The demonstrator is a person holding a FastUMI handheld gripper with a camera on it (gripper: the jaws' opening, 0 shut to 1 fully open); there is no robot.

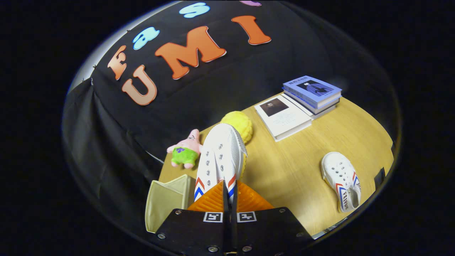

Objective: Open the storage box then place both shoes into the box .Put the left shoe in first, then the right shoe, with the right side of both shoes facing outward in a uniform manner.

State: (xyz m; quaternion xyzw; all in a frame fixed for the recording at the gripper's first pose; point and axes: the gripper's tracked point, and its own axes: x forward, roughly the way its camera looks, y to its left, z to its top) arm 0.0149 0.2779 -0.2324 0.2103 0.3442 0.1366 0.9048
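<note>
The gripper (229, 193) has its two fingers drawn close together, pinching the heel end of a white canvas shoe with red and blue chevron stripes (220, 156), and that shoe juts forward from the fingertips, laces up, lifted off the light wooden table (291, 167). Just beside the fingers sits the pale cream fabric storage box (165, 201), its mouth open at the table's near corner. Well apart from it, the second white canvas shoe with matching stripes (343, 179) lies flat on the wood. Beyond the held shoe's toe, a fuzzy yellow round plush (240, 124) peeks out, with a pink star-shaped plush in green shorts (185, 149) near it. Farther back, a white book (284, 117) lies beside a stack of blue-covered books (312, 93).
</note>
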